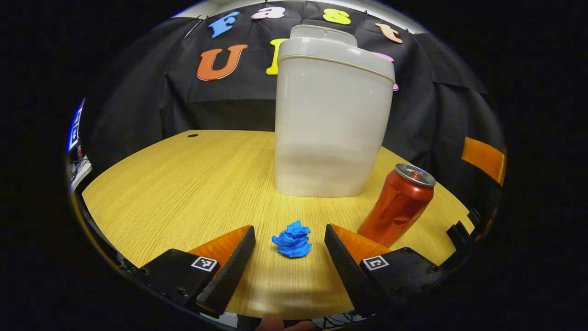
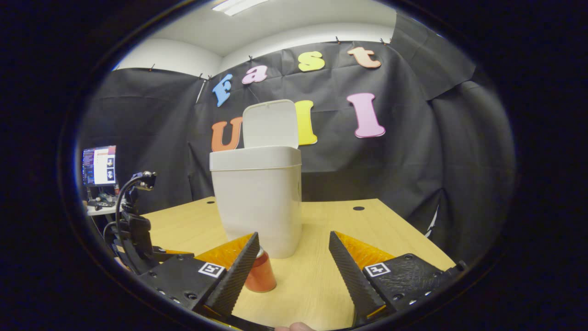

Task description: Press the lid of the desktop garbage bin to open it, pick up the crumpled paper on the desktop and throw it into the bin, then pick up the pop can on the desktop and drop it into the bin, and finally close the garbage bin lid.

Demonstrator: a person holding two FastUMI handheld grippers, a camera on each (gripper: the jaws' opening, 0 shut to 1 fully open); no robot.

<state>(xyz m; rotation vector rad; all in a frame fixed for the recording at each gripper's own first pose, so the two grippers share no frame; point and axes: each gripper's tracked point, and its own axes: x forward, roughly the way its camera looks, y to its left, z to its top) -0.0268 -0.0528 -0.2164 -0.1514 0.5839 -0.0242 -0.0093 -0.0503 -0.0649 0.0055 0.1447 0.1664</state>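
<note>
Now the bin (image 2: 257, 202) stands on the desk (image 1: 183, 184) with its lid (image 2: 270, 124) already tipped up at the back; the left hand-held gripper (image 1: 289, 255) hovers low with its jaws spread wide, the blue crumpled paper (image 1: 292, 240) lying between them, untouched, probably lined up for a pinch; the red pop can (image 1: 398, 205) stands upright at two o'clock from the paper; the right hand-held gripper (image 2: 294, 271) waits released, the can at its nine o'clock finger.

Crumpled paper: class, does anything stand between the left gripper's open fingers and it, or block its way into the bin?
Nothing visible does. The crumpled paper lies on bare table ahead of the open left gripper, and the bin behind it has its lid up.
</note>
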